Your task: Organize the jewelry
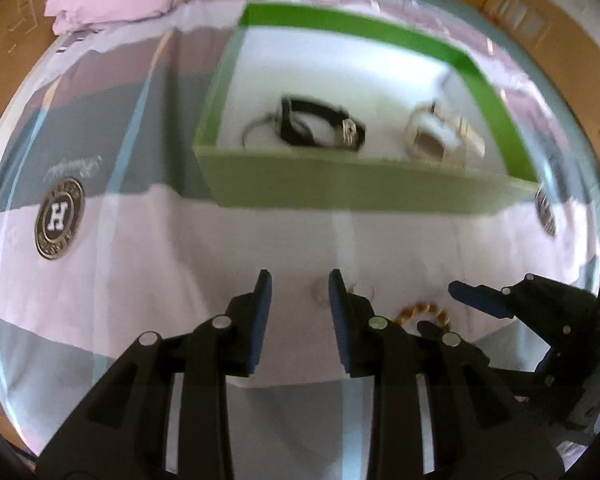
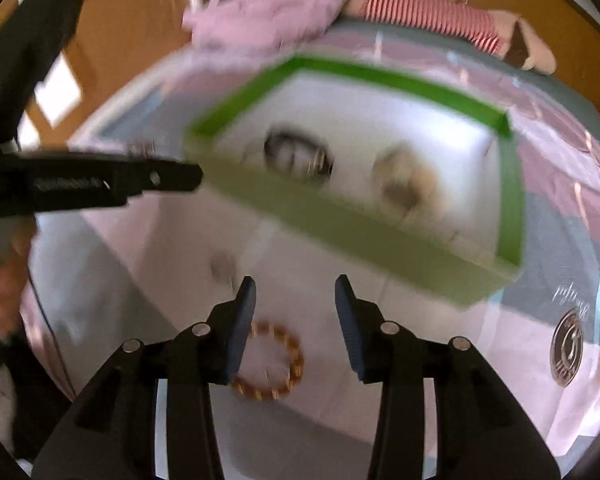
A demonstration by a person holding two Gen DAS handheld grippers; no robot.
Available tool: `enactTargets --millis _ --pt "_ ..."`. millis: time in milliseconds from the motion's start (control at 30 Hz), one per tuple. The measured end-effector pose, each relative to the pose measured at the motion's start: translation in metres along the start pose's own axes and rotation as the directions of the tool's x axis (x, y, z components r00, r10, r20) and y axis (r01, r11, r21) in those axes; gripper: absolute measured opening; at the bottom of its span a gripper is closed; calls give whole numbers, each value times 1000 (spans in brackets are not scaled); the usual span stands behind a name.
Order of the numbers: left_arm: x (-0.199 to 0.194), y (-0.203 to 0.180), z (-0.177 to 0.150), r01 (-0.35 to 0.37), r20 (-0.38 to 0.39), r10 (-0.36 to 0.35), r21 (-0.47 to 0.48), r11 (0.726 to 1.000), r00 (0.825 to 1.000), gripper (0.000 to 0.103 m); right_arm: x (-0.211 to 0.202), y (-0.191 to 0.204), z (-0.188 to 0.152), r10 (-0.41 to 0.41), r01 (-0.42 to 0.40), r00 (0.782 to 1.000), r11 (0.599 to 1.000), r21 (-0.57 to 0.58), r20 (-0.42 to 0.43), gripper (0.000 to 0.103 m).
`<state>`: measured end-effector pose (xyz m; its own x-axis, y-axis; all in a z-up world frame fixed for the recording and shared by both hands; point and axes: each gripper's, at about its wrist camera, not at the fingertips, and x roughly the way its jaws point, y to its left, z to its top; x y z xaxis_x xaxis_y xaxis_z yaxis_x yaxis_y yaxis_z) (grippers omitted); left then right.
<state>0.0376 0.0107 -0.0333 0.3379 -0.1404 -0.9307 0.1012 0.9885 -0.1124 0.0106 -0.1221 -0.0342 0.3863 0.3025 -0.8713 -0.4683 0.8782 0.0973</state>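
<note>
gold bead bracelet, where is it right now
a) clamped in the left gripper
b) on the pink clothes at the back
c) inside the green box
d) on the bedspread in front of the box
d: the gold bead bracelet lies flat on the bedspread, on the near side of the green box, under the open right gripper with no pad pressing on it.
</note>
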Motion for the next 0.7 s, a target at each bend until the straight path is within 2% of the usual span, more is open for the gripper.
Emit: enactTargets --millis 100,133,200,233,333,500,600,633,667,700 --pt "8 -7 -3 -15 -12 15 32 999 1000 28 22 5 -14 -21 17 995 999 -42 -96 34" --pt "12 -9 -3 -28 -14 28 43 999 999 28 25 8 -16 -29 23 994 998 -55 -106 24" --pt "17 -8 -4 -42 -25 43 43 998 999 28 23 14 -16 -60 51 994 994 -94 -90 15" --pt "18 -7 -3 -44 -27 45 40 998 999 28 21 13 -15 -60 51 994 994 -93 -87 7" --pt "24 2 0 -52 -34 53 21 998 998 28 12 -2 -9 -41 40 998 999 -17 -48 7" --pt "31 3 1 -69 -36 69 12 998 997 28 -11 -33 0 49 -51 999 993 109 16 7" --pt "31 2 1 -76 -33 76 15 997 997 28 -18 -43 1 76 -81 996 986 149 36 7" --pt "31 4 1 -73 -35 74 6 997 997 25 -19 -44 0 81 -87 996 984 158 43 7" --pt "29 6 2 -70 -37 70 -1 998 997 16 -21 -47 1 101 -108 994 979 172 49 7" --pt "29 8 2 -66 -40 66 -7 998 997 11 -25 -51 1 135 -144 989 971 190 59 7"
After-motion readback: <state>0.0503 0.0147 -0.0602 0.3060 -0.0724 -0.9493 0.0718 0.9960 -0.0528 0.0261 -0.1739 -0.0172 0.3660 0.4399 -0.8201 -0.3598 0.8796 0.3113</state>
